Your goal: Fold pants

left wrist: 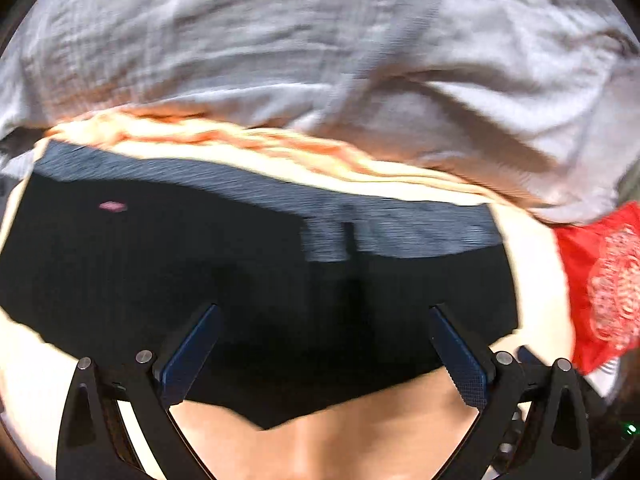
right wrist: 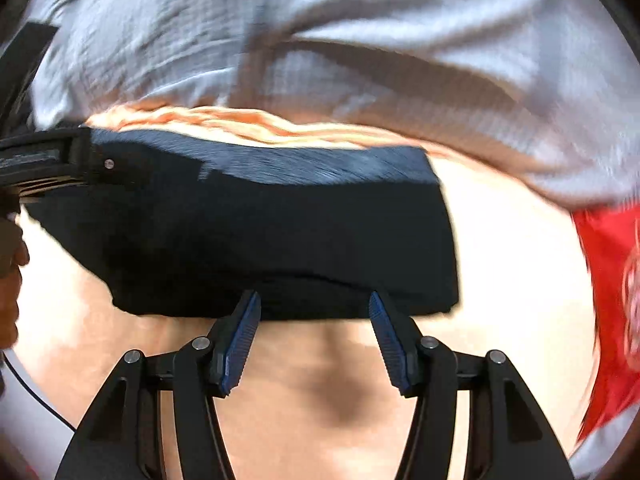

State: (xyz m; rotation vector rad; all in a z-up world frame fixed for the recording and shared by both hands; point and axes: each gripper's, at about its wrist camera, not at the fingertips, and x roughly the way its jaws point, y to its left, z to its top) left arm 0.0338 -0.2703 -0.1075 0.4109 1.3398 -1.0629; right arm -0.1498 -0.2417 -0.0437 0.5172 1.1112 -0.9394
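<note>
Dark navy pants (left wrist: 240, 280) lie folded on a light tabletop (left wrist: 360, 440), with a ribbed waistband (left wrist: 380, 236) along the far edge. My left gripper (left wrist: 324, 320) is open, its fingers spread over the near part of the pants. In the right wrist view the same pants (right wrist: 260, 232) form a compact folded block. My right gripper (right wrist: 316, 304) is open, its fingertips at the near edge of the pants. The left gripper's body (right wrist: 48, 160) shows at the left edge of that view. Both views are blurred.
A pile of light grey fabric (left wrist: 280, 40) fills the far side, with orange-and-cream cloth (left wrist: 224, 140) under its edge. A red patterned cloth (left wrist: 600, 280) lies at the right; it also shows in the right wrist view (right wrist: 612, 280).
</note>
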